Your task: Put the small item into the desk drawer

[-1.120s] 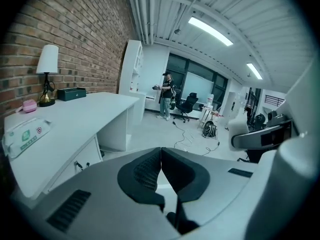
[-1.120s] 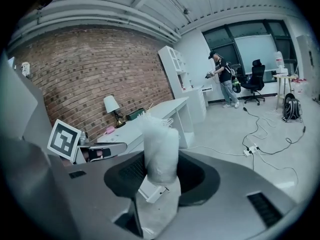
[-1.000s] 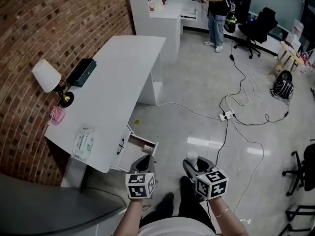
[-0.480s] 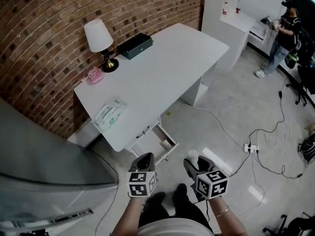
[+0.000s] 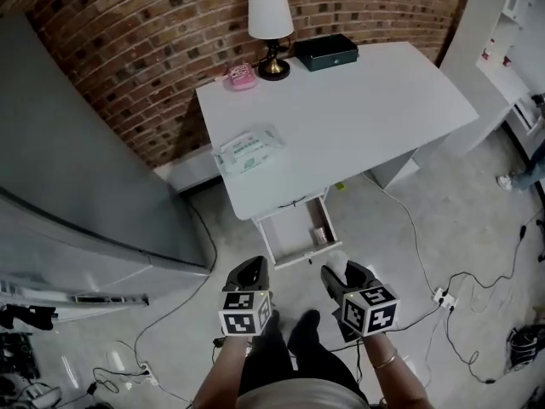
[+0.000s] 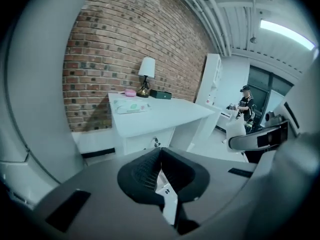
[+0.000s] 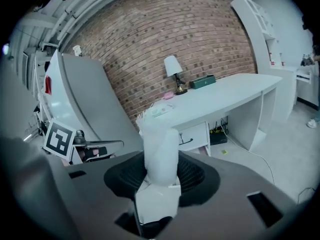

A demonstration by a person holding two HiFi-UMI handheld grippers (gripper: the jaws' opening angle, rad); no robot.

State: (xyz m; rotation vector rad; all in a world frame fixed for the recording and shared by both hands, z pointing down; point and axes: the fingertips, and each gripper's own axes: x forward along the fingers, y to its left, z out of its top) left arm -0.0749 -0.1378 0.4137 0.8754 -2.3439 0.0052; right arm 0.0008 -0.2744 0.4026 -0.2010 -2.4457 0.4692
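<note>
Right hand-held gripper [image 5: 341, 273] clenched on the small white item [image 5: 335, 266]. The right gripper view shows the item [image 7: 160, 151] upright between the pads, its crimped top edge sticking out past the jaw tips. Left hand-held gripper [image 5: 253, 267] is closed with nothing in it; the left gripper view shows the jaws meeting tip to tip [image 6: 159, 160]. Both are held low in the head view, side by side above the floor and apart from each other.

The drawer [image 5: 295, 233] is pulled out from under the front edge of the white tabletop [image 5: 366, 100]. A small thing lies against its right wall, too small to tell what. The item sits in the right jaws just short of the drawer's front right corner and is not inside it.

On the tabletop:
- Lamp [image 5: 270, 22] with a white shade at the back by the brick wall [image 5: 128, 49].
- Dark box [image 5: 325, 51] to its right.
- Pink object [image 5: 241, 77] to its left.
- Wipes pack [image 5: 248, 148] near the front left corner.

Grey cabinet [image 5: 68, 169] stands left of the desk. Cables [image 5: 426, 254] run over the floor on the right.
</note>
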